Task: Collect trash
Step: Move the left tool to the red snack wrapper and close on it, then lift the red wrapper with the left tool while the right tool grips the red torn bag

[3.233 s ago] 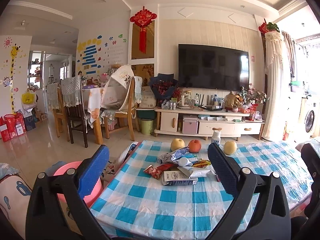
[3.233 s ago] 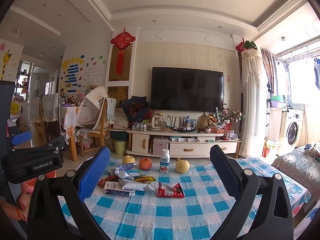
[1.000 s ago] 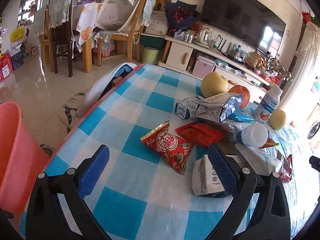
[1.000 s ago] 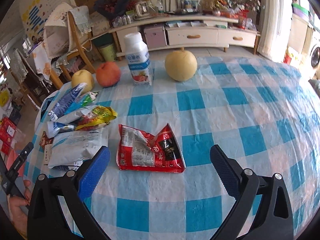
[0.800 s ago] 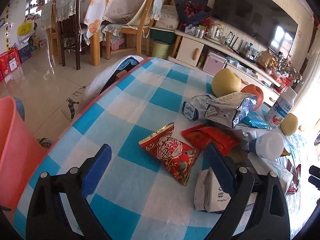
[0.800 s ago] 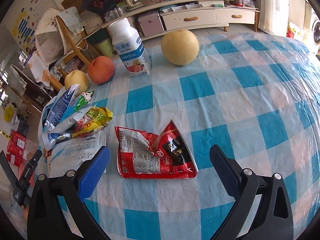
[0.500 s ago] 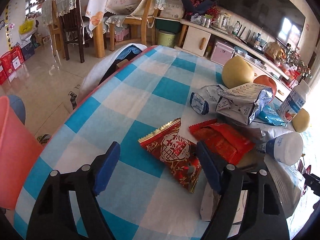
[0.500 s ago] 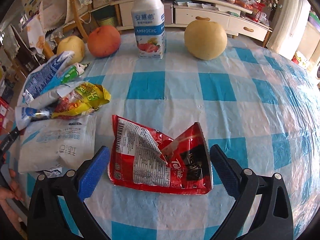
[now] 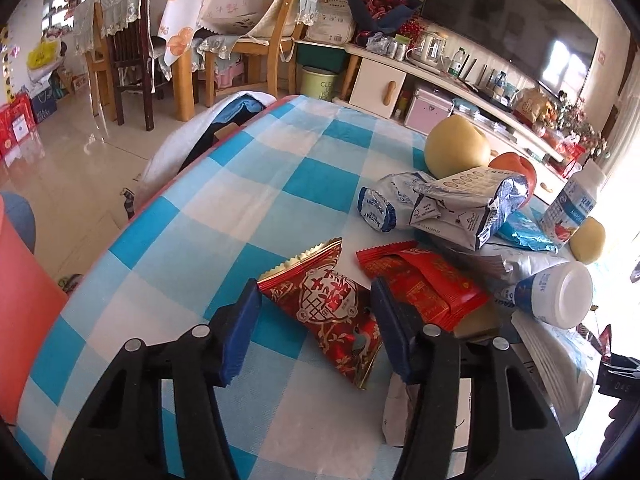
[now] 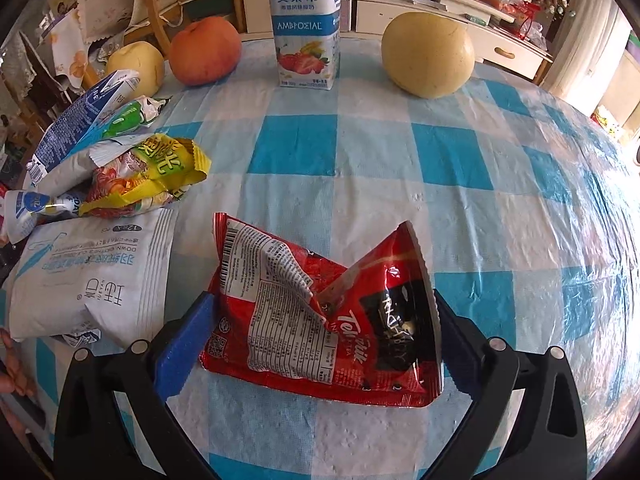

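The left gripper (image 9: 314,326) sits low over the table (image 9: 248,184) near its left edge, where the blue-and-white checked cloth is bare out to the rim, with open floor (image 9: 68,168) and a pink bin (image 9: 20,304) beyond. Its jaws have just been closing and now stand partly closed around a dark red, gold-trimmed snack wrapper (image 9: 332,304) lying flat; the blue pads flank the packet's sides, and whether they press it cannot be told. Just right of it lies a brighter red wrapper (image 9: 428,280), then a crowded heap: a silver foil bag (image 9: 468,208), a toppled white bottle (image 9: 556,296) and a pear (image 9: 456,148).

The right gripper (image 10: 320,332) hangs over the middle of the table with jaws wide, straddling a crumpled red tea packet (image 10: 312,312), torn open, printed back showing and one corner standing up. The left pad is just beside the packet's edge; the right pad is hidden behind the raised corner. Bare cloth runs toward the right edge.

Only the right wrist view shows a yellow-green wrapper (image 10: 156,176), a white tissue pack (image 10: 88,284), the upright yoghurt bottle (image 10: 306,24), an apple (image 10: 204,50) and a second pear (image 10: 428,54) along the far edge.
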`<state>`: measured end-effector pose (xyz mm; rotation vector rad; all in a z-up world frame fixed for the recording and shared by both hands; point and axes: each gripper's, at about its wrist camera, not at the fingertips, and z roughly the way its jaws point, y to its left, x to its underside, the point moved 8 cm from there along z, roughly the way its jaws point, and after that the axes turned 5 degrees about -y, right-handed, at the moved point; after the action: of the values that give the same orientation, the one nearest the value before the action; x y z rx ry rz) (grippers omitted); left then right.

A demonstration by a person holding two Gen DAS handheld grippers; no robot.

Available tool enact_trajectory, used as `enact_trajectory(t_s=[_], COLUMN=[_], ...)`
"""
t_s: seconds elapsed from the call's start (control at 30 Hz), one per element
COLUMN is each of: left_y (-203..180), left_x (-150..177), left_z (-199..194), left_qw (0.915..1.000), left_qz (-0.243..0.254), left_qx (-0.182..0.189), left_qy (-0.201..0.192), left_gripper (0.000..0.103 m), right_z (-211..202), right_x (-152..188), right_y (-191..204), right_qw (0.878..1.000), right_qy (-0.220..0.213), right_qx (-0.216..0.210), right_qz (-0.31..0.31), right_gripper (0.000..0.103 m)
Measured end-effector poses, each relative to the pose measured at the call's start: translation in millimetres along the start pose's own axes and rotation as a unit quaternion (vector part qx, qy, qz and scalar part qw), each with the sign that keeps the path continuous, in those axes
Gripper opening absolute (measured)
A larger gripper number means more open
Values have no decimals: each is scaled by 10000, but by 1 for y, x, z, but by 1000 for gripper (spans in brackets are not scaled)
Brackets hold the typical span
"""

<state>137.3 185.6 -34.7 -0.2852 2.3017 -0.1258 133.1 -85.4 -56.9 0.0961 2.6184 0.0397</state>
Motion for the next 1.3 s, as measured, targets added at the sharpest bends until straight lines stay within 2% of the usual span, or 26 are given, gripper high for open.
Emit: enact_trajectory(t_s=[0.17,0.3,0.47,0.67,0.73,0.77,0.8,0.83,1.03,1.07,1.13,1.17,1.2,1.23,1.3], left_y=[-1,0,5,10,11,11,12,12,12,12,8,5,2,0,-4], left_x=[0,-2,-5,-4,-4,-4,-5,-6,-3,-2,1,3,4,5,6], left_z=[1,-2,-7,-12,-14,-15,-17,-19,-19,-18,-16,-15,-15,-16,-15], left_qw=[9998,9997,9994,9988,9985,9982,9979,9978,9966,9969,9976,9974,9973,9971,9960], left_qz=[-64,-25,-44,-124,-165,-194,-216,-214,-279,-245,10,171,297,440,733], left_qx=[163,251,348,468,516,559,602,624,766,729,655,647,627,585,455], left_qy=[4,-39,-52,-21,-6,-6,-15,-27,117,145,231,257,257,230,215], left_gripper=[55,50,38,34,32,31,30,29,30,33,54,60,69,74,79], right_z=[-2,-8,-11,-22,-30,-34,-37,-40,-39,-38,-37,-35,-33,-31,-28], right_x=[-4,-9,-9,-9,-12,-13,-14,-14,-11,-11,-10,-8,-7,-6,-3], right_y=[4,7,8,19,22,22,20,18,9,8,4,2,-1,-3,-3], right_qw=[9996,9995,9996,9989,9983,9980,9982,9982,9975,9971,9966,9963,9963,9963,9951], right_qy=[-79,-165,-169,-230,-324,-373,-399,-425,-324,-299,-261,-216,-181,-162,-69], right_qx=[147,55,-108,-334,-401,-431,-375,-359,-618,-677,-746,-789,-783,-760,-875], right_qz=[-240,-261,-214,-240,-265,-265,-265,-231,101,151,216,250,319,374,452], right_gripper=[96,80,73,64,56,47,14,13,12,15,18,36,60,67,70])
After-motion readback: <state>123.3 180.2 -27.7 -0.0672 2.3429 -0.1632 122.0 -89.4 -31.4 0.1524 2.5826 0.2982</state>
